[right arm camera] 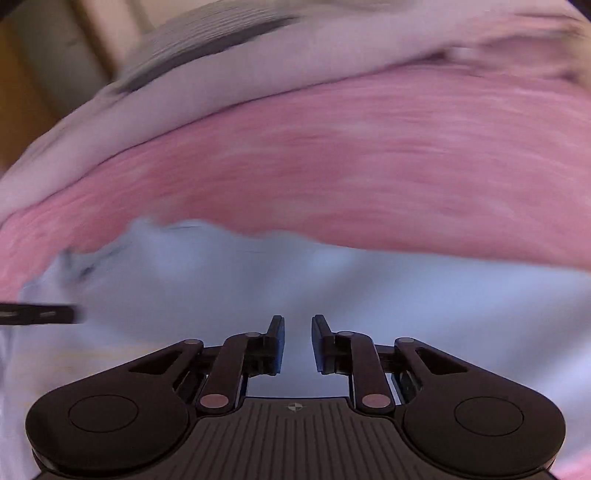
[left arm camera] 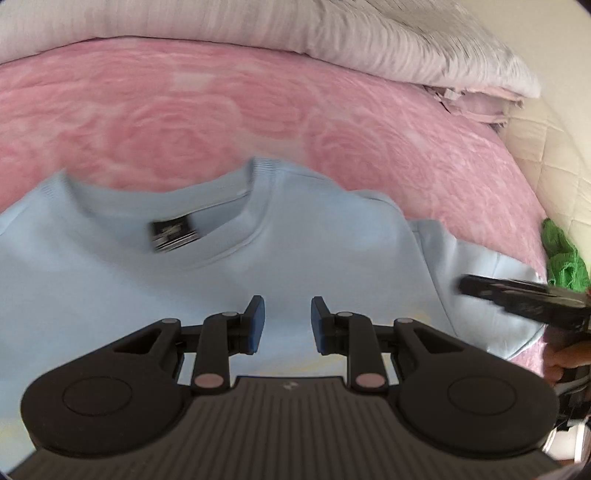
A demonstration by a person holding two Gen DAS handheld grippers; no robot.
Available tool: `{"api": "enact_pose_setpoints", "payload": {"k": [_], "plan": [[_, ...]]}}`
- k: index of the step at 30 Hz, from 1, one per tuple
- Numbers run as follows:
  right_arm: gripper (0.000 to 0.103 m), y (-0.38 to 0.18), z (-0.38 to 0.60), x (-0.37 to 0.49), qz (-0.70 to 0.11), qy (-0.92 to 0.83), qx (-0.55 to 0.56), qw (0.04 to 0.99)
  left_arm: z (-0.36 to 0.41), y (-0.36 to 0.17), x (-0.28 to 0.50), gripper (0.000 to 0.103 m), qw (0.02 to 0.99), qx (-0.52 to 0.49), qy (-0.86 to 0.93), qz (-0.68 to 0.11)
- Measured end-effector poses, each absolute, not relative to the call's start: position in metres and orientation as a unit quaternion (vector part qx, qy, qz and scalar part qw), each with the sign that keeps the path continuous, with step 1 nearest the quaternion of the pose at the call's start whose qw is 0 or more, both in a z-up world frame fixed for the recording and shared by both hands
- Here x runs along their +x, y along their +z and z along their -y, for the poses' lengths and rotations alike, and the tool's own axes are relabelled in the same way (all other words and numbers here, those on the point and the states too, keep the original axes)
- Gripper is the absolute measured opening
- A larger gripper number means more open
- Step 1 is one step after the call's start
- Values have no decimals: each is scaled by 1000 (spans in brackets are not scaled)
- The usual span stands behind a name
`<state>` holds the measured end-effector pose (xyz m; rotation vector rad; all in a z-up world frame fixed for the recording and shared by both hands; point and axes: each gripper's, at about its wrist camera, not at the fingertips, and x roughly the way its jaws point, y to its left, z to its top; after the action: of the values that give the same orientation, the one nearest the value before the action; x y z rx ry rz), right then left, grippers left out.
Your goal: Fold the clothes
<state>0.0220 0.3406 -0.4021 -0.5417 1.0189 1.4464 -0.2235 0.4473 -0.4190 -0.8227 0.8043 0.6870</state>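
Note:
A light blue sweatshirt [left arm camera: 155,288] lies flat on a pink rose-patterned blanket [left arm camera: 221,118], its collar and black neck label [left arm camera: 173,233] facing me. My left gripper [left arm camera: 287,325] is open and empty above the sweatshirt's chest. My right gripper [right arm camera: 297,343] is open and empty above the same garment [right arm camera: 369,295]; this view is blurred. The right gripper also shows at the right edge of the left wrist view [left arm camera: 517,299], over the sweatshirt's sleeve. The left gripper's tip shows at the left edge of the right wrist view [right arm camera: 40,314].
A grey-white folded duvet [left arm camera: 332,33] lies along the far side of the bed. A green cloth [left arm camera: 563,258] sits at the right edge. A cream quilted surface [left arm camera: 546,155] borders the bed on the right.

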Motion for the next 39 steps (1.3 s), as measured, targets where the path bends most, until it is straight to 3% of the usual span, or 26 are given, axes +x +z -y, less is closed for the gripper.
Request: {"api": "enact_pose_setpoints", "payload": {"k": [3,8,11,13,15,16,24,25,27,29,32,33,34,35,39], "plan": [[19,-420,-378,-8,-453,639,-265,562,-460,-434,-204,21,783,-370,320,-384],[19,-435,-428,-10,-423,647,-267,576,-494,-446,-175,20,793,-362,331,-363],[18,-436,-451,-5,-400,643,-261,598,-513,-445,-165,6,796,-335,355,-358],[18,-434,-454,0,-386,627,-257,626,-525,-442,-166,3,794,-336,364,-352],[18,-426,-451,7,-381,606,-259,648,-528,-435,-168,3,798,-341,358,-344],[18,-422,-446,10,-383,607,-251,650,-523,-430,-168,8,806,-330,353,-342],[18,-424,-435,-24,-335,691,-273,580,-498,-430,-158,13,819,-289,338,-362],[19,-426,-438,-22,-335,694,-271,577,-499,-430,-162,13,816,-298,343,-358],[33,-433,-444,-17,-346,693,-284,565,-501,-431,-170,13,809,-309,352,-354],[40,-440,-448,-13,-333,684,-311,569,-500,-432,-173,12,805,-303,362,-358],[43,-442,-450,-8,-336,689,-311,561,-502,-436,-174,13,803,-306,364,-360],[39,-442,-448,-8,-340,695,-309,554,-503,-437,-173,13,802,-305,365,-361],[28,-441,-445,-9,-333,700,-315,547,-504,-438,-172,13,802,-304,366,-361],[4,-440,-442,-12,-319,700,-328,548,-505,-439,-171,13,801,-303,369,-362],[4,-445,-439,2,-343,668,-291,593,-513,-443,-174,4,793,-321,378,-356]]}}
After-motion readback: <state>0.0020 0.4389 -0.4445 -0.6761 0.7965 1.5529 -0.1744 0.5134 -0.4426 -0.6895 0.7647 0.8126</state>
